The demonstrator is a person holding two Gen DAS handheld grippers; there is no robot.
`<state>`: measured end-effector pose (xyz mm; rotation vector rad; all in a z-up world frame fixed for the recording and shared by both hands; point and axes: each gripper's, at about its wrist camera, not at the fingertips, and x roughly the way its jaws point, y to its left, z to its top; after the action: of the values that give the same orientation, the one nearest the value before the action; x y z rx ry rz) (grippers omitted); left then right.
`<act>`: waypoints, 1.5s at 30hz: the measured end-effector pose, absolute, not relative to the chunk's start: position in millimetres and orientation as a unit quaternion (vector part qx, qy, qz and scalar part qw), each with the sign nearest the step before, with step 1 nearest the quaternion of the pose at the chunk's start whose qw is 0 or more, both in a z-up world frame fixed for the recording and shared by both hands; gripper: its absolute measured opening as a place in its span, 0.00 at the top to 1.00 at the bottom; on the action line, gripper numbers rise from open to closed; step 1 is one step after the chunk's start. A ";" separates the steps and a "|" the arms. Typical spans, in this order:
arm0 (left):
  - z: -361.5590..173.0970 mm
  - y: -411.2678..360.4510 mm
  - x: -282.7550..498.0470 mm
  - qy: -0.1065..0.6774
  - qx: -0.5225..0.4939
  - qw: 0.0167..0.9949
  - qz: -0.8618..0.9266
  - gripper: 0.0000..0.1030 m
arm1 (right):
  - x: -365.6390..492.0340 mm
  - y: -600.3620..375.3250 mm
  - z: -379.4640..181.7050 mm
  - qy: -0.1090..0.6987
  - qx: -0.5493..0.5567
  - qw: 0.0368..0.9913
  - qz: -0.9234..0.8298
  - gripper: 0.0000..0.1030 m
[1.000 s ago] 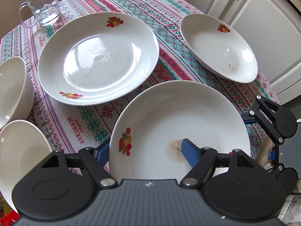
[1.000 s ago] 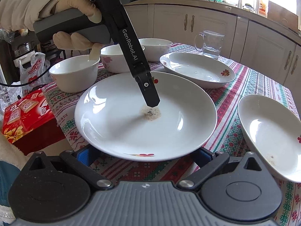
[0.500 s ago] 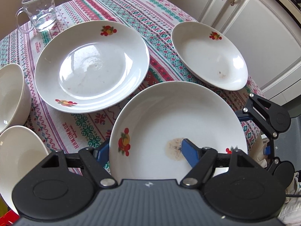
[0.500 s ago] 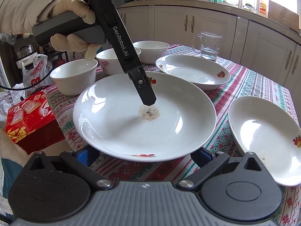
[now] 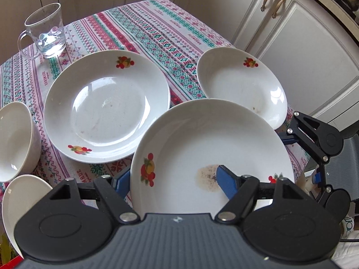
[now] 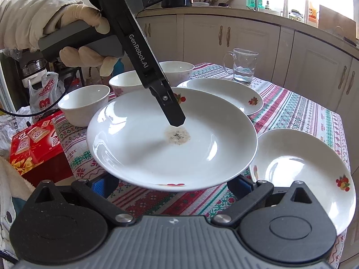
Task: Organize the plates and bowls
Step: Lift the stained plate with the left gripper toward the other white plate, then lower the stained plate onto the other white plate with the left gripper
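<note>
A: Left wrist view?
B: left gripper [image 5: 172, 179] clamped on rim of stained plate [image 5: 213, 143], one finger under, one on top beside the stain. Plate tilted, clear of the tablecloth [image 5: 157, 29].
A: Right wrist view?
B: right gripper [image 6: 172, 182] jaws wide, under the plate's near edge. Contact unclear. Plate is between large plate [image 6: 224, 92] and small plate [image 6: 303, 170].

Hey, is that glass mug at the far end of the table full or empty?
Nearly empty. The glass mug stands upright, holding only a shallow layer of clear liquid at the bottom.
</note>
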<state>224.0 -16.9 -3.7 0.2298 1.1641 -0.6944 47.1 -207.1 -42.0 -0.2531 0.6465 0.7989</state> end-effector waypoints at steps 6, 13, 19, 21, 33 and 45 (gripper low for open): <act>3.9 -35.6 234.3 0.532 0.113 0.773 -0.328 0.26 | 56.0 -222.5 -36.3 0.303 -0.122 0.867 0.376 0.00; 7.2 -64.4 251.3 0.528 0.120 0.769 -0.340 0.26 | 67.1 -245.6 -33.8 0.301 -0.115 0.874 0.363 0.00; 5.2 -94.9 268.4 0.525 0.129 0.762 -0.355 0.26 | 76.4 -268.3 -35.5 0.302 -0.111 0.883 0.343 0.00; 2.8 -107.7 274.4 0.524 0.135 0.759 -0.362 0.26 | 79.1 -277.0 -35.7 0.303 -0.110 0.886 0.334 0.00; -11.9 -163.4 293.2 0.518 0.160 0.740 -0.397 0.26 | 84.2 -317.3 -42.7 0.317 -0.092 0.900 0.286 0.00; -21.2 -187.2 302.1 0.513 0.173 0.735 -0.410 0.26 | 83.7 -329.3 -43.0 0.324 -0.089 0.904 0.265 0.00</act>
<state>302.1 -187.2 -21.2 0.3797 1.1270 -0.9005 83.7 -329.3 -43.0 -0.1835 0.6704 0.5476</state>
